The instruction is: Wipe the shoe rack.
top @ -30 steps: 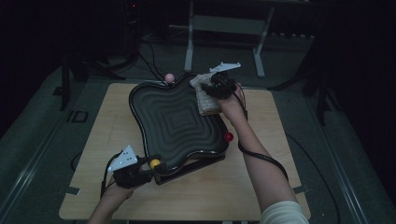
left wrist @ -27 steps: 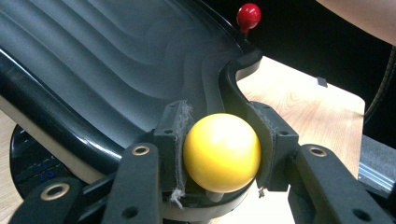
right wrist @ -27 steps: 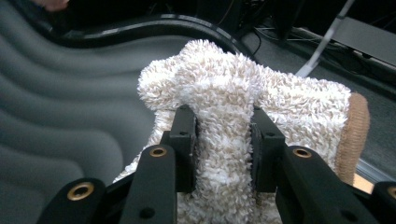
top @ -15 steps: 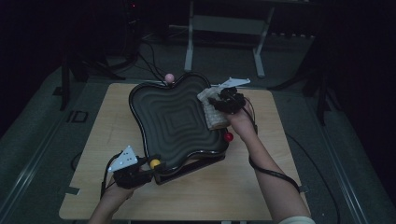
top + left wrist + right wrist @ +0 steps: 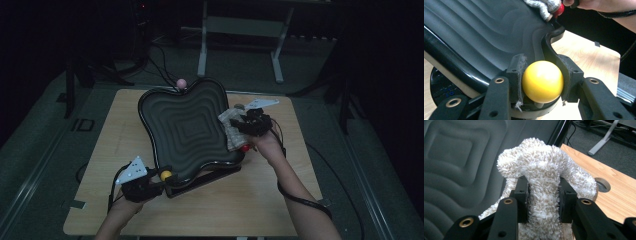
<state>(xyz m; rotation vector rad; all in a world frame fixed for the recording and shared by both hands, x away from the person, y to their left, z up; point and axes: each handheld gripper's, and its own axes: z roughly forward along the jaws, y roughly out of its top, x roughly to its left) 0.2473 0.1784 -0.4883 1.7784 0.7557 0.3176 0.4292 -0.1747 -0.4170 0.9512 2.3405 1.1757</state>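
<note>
Now cloth (image 5: 544, 202) on ridged tray (image 5: 185, 130)

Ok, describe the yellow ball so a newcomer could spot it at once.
Start at the black wavy tray tilted on the wooden table. At its near-left corner, a yellow ball sits clamped in the left hand-held gripper. The other corner balls are pink and red.

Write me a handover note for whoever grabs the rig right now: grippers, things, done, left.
Left gripper: shut on the yellow knob at the near corner of the black ridged tray, steadying it.
Right gripper: shut on the white fluffy cloth, which lies on the tray's right edge near the red knob.
Done: wiping is under way.
Left: probably the rest of the tray surface.
</note>
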